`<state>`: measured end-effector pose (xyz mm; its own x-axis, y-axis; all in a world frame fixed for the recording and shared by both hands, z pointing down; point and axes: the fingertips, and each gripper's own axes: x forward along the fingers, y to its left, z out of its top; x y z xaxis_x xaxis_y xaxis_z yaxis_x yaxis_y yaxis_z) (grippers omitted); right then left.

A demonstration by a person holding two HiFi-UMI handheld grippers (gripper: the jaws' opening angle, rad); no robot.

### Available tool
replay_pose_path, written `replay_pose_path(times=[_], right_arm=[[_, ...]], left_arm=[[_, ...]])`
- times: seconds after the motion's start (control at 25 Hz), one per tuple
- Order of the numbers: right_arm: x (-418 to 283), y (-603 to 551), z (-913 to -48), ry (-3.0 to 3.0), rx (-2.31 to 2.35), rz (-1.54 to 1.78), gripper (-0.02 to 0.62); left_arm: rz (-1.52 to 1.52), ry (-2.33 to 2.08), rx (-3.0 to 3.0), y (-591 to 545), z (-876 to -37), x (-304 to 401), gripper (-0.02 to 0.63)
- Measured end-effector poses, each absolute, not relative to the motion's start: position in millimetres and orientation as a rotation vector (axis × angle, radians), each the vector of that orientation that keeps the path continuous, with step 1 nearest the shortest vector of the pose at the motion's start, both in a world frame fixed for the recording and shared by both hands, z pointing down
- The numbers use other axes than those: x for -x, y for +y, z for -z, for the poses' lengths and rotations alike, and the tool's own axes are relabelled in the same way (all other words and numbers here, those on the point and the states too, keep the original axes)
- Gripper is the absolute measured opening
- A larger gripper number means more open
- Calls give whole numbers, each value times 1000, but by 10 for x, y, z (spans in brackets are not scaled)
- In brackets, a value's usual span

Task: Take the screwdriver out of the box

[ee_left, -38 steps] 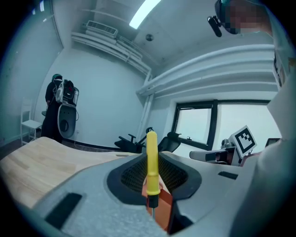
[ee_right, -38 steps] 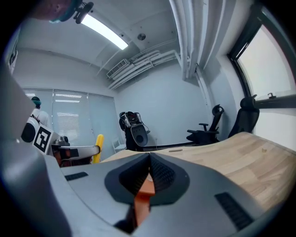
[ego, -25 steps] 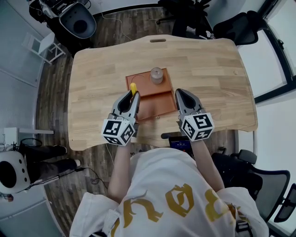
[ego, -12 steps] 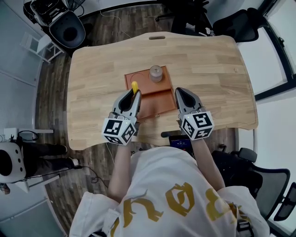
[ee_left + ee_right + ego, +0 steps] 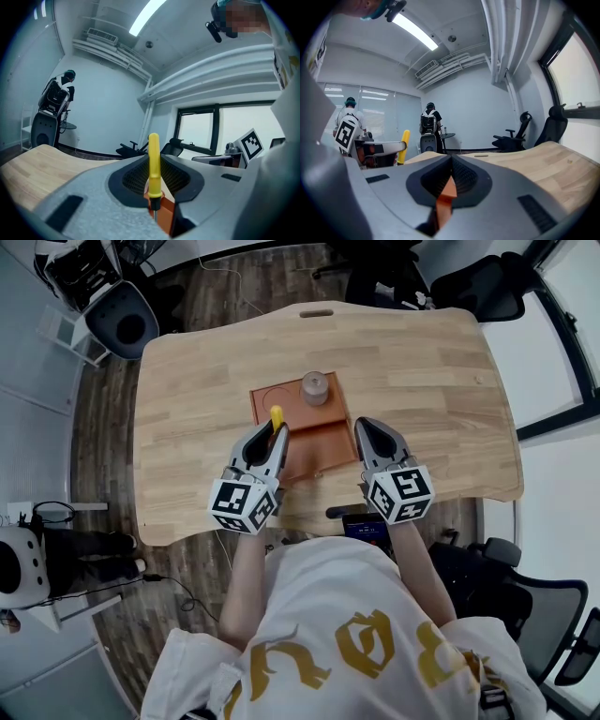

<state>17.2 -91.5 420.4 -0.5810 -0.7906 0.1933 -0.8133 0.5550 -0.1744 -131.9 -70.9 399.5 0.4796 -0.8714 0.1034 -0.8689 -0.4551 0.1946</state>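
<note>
A pale wooden table (image 5: 422,381) stands on dark plank flooring, with office chairs and windows around it. An orange box (image 5: 319,442) lies open at the table's middle, toward the near edge. The left gripper (image 5: 272,434) is clamped narrowly on the yellow-handled screwdriver (image 5: 153,164), held about upright over the box's left side with its handle up and shaft down, while the right gripper (image 5: 368,432) pinches the box's right edge.
</note>
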Motion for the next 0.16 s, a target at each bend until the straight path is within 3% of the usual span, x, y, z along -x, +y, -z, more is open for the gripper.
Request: replay_pose_path(times=[0.16], right_arm=[[-170,-921,-4237,-2685,-1393,-379,11]], left_arm=[[8,-1490,-2506,-707,-4041,1317,75]])
